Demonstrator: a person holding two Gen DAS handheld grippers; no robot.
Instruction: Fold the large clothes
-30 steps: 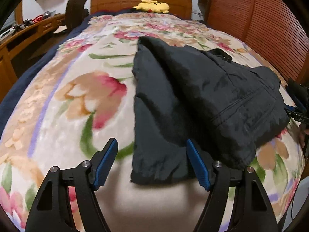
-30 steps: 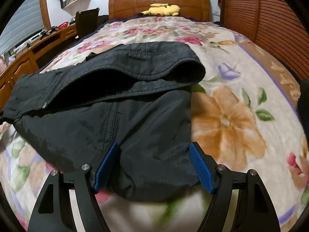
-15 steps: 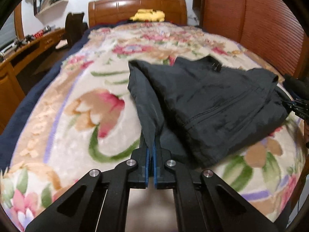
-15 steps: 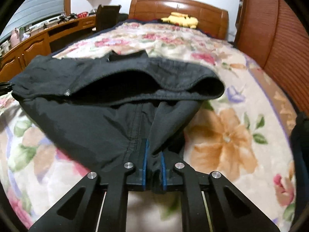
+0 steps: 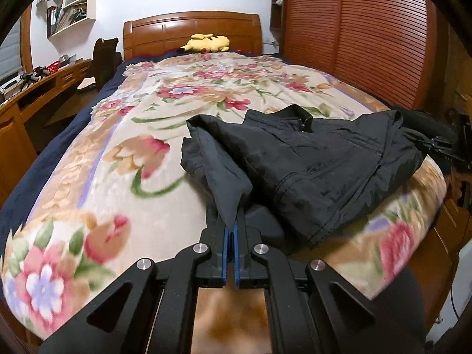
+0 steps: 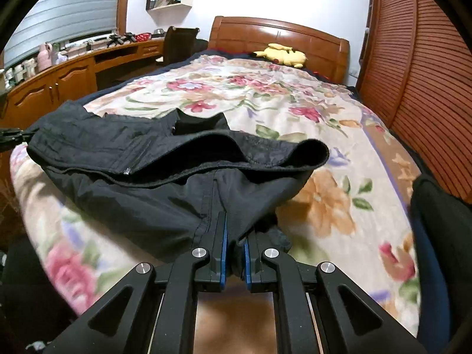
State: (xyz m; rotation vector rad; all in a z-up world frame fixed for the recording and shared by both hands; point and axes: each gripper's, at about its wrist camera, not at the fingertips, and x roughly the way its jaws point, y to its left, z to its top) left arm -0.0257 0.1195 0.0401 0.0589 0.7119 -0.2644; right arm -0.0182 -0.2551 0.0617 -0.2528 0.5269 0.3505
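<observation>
A black jacket (image 5: 309, 162) lies across the near end of a bed covered by a floral blanket (image 5: 124, 177). My left gripper (image 5: 229, 230) is shut on the jacket's near left hem, and the cloth rises in a taut ridge from its blue pads. In the right wrist view the same jacket (image 6: 153, 177) spreads to the left, its upper layer curled open at the bed's middle. My right gripper (image 6: 234, 242) is shut on a thick fold of the jacket's near right hem. The other gripper's tip (image 5: 442, 147) shows at the jacket's far right edge.
A yellow plush toy (image 5: 206, 42) rests by the wooden headboard (image 5: 191, 28). A wooden desk with a dark chair (image 5: 103, 59) runs along the left. Slatted wooden doors (image 5: 354, 44) line the right side. A dark blue object (image 6: 442, 236) stands at the right edge.
Both grippers went from wide open around the hem to shut on it. Since then both have pulled back and lifted, dragging the jacket toward the foot of the bed.
</observation>
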